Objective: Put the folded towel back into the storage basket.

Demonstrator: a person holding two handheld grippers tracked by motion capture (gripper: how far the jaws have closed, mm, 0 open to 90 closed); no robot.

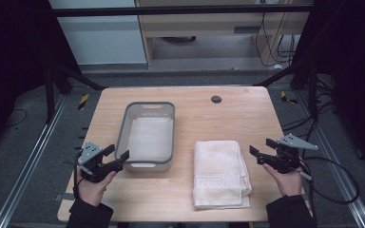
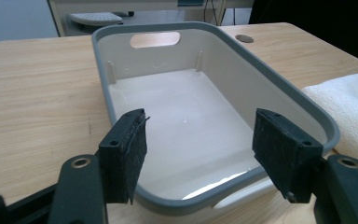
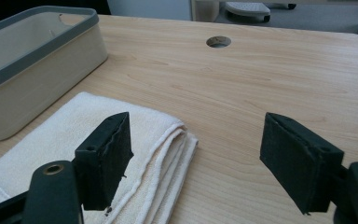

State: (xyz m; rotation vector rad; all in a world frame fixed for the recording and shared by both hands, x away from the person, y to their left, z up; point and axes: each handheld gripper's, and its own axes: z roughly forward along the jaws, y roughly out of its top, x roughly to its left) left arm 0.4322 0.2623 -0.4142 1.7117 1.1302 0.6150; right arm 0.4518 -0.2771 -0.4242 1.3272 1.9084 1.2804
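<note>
Two hands come in at the bottom of the high view, each holding a gripper. On the left side, the left gripper (image 1: 116,154) sits just by the near end of the bin (image 1: 122,128), with its jaws spread and nothing between them. I think it waits there so it can hold the bin steady or help at the rim. On the right side, the right gripper (image 1: 262,147) hangs just beside the right edge of the towel (image 1: 221,173), jaws also spread wide and empty. Folded flat, the towel lies on the table (image 1: 218,118), right next to the bin but not in it. It looks like the towel may be meant to go into the bin, since the bin is empty and so close. From the left gripper view, the two black pads (image 2: 128,151) stand apart on each side of the bin's near end, and the bin (image 2: 214,49) opens up ahead with its white floor bare. A bit of towel (image 2: 349,105) peeks in at the right. From the right gripper view, the pads (image 3: 109,154) are spread, with the towel (image 3: 74,130) under the left one and bare table (image 3: 270,79) under the other. The folded edge of the towel points toward the gap, which makes it an easy spot to pinch. Off to the left, the bin (image 3: 37,84) stands near the towel.
</note>
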